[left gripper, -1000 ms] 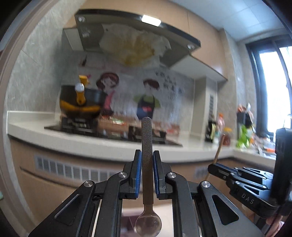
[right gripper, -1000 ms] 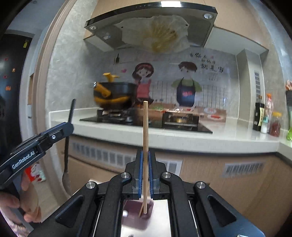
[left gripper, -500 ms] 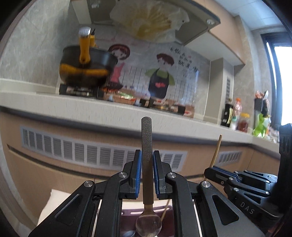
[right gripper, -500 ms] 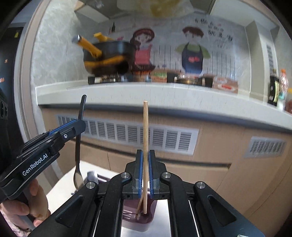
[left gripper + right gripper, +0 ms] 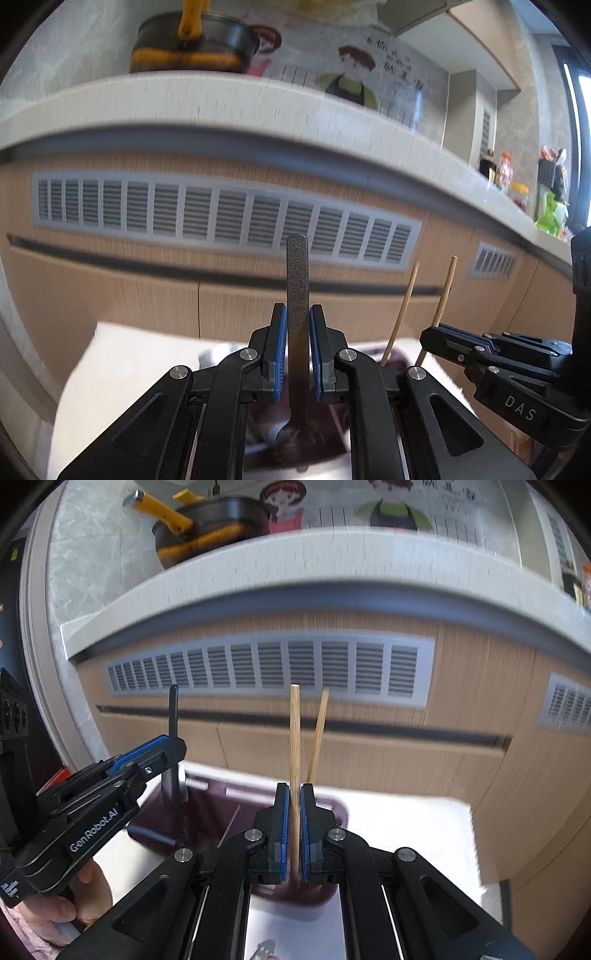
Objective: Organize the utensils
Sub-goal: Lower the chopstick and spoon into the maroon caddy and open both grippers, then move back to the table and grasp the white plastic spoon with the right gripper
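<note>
My left gripper (image 5: 296, 354) is shut on a dark metal spoon (image 5: 296, 295), handle up, bowl down over a dark purple utensil holder (image 5: 295, 448). My right gripper (image 5: 294, 834) is shut on a wooden chopstick (image 5: 294, 738), held upright with its lower end inside the purple holder (image 5: 207, 812). A second chopstick (image 5: 318, 734) leans in the holder just behind it. The left gripper (image 5: 147, 755) with the spoon (image 5: 173, 720) shows at the left of the right wrist view. The right gripper (image 5: 439, 338) and both chopsticks (image 5: 445, 291) show at the right of the left wrist view.
The holder stands on a white table (image 5: 406, 823) in front of wooden cabinets with vent grilles (image 5: 273, 664). A countertop (image 5: 258, 107) above carries a black and orange pot (image 5: 192, 48). Bottles and jars (image 5: 517, 184) stand far right.
Both grippers have dropped lower toward the table, bringing the spoon and the chopstick down to the purple holder. The second chopstick in the holder has come into view.
</note>
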`<control>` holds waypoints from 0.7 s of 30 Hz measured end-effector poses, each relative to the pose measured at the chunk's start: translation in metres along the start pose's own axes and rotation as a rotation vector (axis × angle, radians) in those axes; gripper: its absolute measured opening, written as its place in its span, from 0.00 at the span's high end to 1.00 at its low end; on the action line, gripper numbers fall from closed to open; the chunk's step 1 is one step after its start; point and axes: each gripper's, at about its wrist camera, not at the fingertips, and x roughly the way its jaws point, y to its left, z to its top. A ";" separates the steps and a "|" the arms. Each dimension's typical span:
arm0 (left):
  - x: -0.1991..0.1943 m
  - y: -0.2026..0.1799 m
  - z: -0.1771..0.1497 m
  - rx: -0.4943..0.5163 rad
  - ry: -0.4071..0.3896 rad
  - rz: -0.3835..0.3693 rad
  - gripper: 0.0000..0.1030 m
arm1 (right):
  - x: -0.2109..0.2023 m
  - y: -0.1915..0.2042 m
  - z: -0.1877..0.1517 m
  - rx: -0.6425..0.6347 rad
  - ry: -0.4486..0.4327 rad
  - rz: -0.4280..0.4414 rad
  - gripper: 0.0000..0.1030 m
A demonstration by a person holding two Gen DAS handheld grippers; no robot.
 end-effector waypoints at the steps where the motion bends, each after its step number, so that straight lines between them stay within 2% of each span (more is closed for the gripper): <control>1: 0.002 0.001 -0.005 -0.001 0.012 0.002 0.88 | 0.002 -0.001 -0.002 0.003 0.007 0.000 0.94; 6: 0.004 0.002 -0.020 0.002 0.064 0.004 0.88 | 0.002 -0.002 -0.012 0.016 0.034 0.002 0.94; 13: -0.006 0.002 -0.024 0.000 0.121 0.007 0.86 | -0.004 -0.003 -0.021 0.022 0.065 -0.016 0.93; 15: -0.016 0.003 -0.024 -0.006 0.123 0.008 0.85 | -0.014 -0.003 -0.023 0.023 0.058 -0.022 0.85; 17: -0.027 0.004 -0.022 -0.018 0.125 0.007 0.80 | -0.025 -0.002 -0.024 0.021 0.046 -0.027 0.76; 19: -0.042 0.006 -0.022 -0.033 0.128 0.010 0.65 | -0.039 0.000 -0.029 0.012 0.033 -0.050 0.69; 21: -0.058 0.007 -0.024 -0.041 0.123 0.014 0.61 | -0.052 0.001 -0.035 0.004 0.025 -0.060 0.55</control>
